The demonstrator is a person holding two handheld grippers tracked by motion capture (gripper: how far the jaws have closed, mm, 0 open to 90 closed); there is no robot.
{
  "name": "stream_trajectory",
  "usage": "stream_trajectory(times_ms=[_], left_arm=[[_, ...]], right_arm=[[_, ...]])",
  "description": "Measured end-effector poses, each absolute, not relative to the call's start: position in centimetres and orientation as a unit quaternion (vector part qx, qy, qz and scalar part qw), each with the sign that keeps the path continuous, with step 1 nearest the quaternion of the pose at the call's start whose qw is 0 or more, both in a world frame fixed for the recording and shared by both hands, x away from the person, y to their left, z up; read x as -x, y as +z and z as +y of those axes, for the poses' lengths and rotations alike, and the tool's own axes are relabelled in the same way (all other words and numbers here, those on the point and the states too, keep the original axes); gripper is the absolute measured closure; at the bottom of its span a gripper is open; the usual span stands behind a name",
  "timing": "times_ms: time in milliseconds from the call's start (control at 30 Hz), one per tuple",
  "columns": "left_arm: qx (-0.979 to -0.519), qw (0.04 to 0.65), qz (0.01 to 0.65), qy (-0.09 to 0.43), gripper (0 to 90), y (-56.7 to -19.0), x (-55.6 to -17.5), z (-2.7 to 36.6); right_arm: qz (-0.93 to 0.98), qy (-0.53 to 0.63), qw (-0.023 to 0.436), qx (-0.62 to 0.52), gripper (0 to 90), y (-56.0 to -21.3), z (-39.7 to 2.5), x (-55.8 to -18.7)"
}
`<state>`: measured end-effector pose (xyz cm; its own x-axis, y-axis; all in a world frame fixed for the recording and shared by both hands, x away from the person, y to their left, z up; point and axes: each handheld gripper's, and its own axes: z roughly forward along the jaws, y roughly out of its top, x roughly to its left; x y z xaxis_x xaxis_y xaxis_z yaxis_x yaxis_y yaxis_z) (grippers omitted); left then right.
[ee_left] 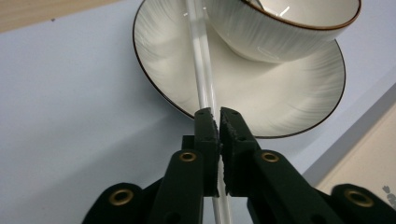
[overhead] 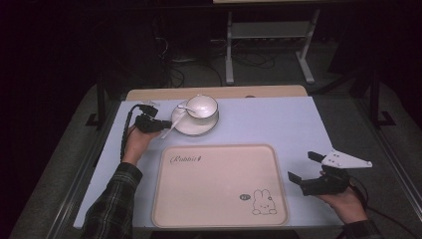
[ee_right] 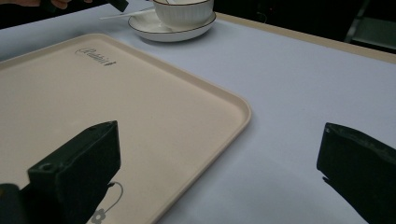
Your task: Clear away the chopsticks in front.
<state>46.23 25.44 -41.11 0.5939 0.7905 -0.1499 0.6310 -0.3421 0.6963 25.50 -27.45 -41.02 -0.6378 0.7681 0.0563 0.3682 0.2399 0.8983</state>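
A white ribbed bowl (overhead: 201,106) stands on a white saucer (overhead: 194,127) at the back of the table. A white spoon (overhead: 173,127) rests with its scoop in the bowl, and its handle slants out over the saucer's left rim. My left gripper (overhead: 161,124) is shut on that handle (ee_left: 203,70), and its jaws (ee_left: 218,113) pinch it just off the saucer (ee_left: 285,98). My right gripper (overhead: 301,166) is open and holds nothing, just right of the beige tray (overhead: 219,189). In the right gripper view its jaws (ee_right: 218,127) gape wide over the tray's (ee_right: 140,93) right rim.
The beige tray, printed with a rabbit (overhead: 263,202) and a script word, lies in the front middle of the pale blue table (overhead: 278,119). A wooden strip (overhead: 214,92) runs along the table's far edge. Beyond it are a dark floor and a metal stand (overhead: 268,45).
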Motion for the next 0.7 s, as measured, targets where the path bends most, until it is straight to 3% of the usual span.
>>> stream_trajectory(times_ms=[700], left_arm=[[-0.814,0.357,0.444,0.111,83.9,-42.01,-46.43,24.99]], right_arm=[[0.76,0.492,0.205,-0.373,0.0,-40.99,-27.47,-25.48]])
